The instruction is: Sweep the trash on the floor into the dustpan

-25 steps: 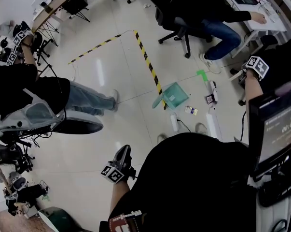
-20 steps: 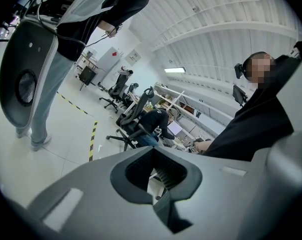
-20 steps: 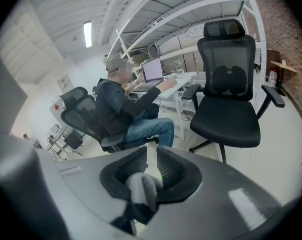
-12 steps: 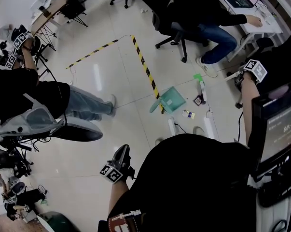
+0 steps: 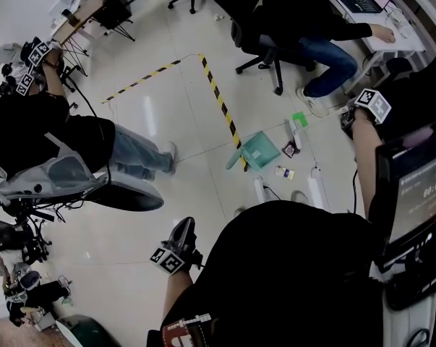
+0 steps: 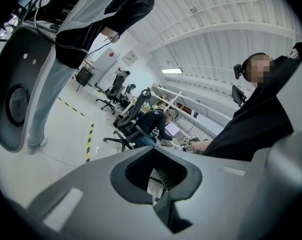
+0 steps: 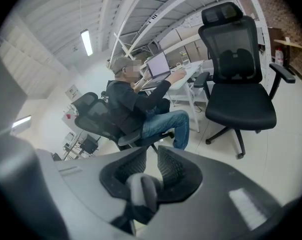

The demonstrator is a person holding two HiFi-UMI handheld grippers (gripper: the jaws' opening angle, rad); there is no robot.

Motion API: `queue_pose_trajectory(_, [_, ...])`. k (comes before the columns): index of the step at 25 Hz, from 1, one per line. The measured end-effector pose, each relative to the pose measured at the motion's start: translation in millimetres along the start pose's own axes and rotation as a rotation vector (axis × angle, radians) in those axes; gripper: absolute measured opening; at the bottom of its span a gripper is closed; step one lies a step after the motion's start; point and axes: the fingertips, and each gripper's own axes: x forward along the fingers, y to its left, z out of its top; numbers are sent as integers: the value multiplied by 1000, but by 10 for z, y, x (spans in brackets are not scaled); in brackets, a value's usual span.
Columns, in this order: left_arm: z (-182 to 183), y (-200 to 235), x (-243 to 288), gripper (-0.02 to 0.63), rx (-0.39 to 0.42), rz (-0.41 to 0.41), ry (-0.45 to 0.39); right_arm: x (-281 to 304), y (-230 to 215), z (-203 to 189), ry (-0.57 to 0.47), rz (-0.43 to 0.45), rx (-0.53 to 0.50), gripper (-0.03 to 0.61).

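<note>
**Right claw** (image 7: pixel 152 151): my jaws are closed on a rounded grey broom handle (image 7: pixel 140 194), which sits low between the ribbed pads (image 7: pixel 172 170). A narrow slit of floor shows above it.

**Left claw** (image 6: pixel 153 156): my jaws are drawn together at the tips, with nothing between them. I hold it low at my left side, well apart from the work. Its marker cube (image 5: pixel 168 260) faces the head view.

**Broom head** (image 5: pixel 298 119): green, with pale bristles below it. It rests on the floor (image 5: pixel 174 107) ahead of my right arm, whose marker cube (image 5: pixel 373 103) sits at the wrist end.

**Trash:** a small dark packet (image 5: pixel 290 150) lies at the bristle end, between the broom and the dustpan. A pale packet (image 5: pixel 283 172) lies nearer me, just beside the dustpan's near corner.

**Dustpan** (image 5: pixel 257 149): teal, lying on the floor, touching the end of the yellow-and-black tape line (image 5: pixel 221 103).

**Surroundings:** a seated person (image 5: pixel 304 20) works at a bench (image 5: pixel 391 31) beyond the broom. An empty black office chair (image 7: pixel 238 84) stands beside that bench. A standing person (image 5: pixel 51 136) is at far left.
</note>
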Motion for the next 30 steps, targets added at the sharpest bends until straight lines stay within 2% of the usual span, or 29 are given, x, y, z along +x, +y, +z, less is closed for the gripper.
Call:
queue_pose_trajectory(14, [38, -108, 21, -5, 8, -8, -1, 72, 505, -361, 107, 165, 23, 46])
queue_pose_trajectory(23, [53, -214, 145, -5, 34, -20, 5, -232, 714, -276, 145, 302, -136, 51])
queue_pose_trajectory(26, [75, -418, 301, -5, 64, -39, 11, -383, 633, -186, 156, 339, -184, 55])
queue_pose_trajectory(30, [19, -777, 471, -5, 96, -46, 18, -600, 367, 140, 141, 382, -210, 58])
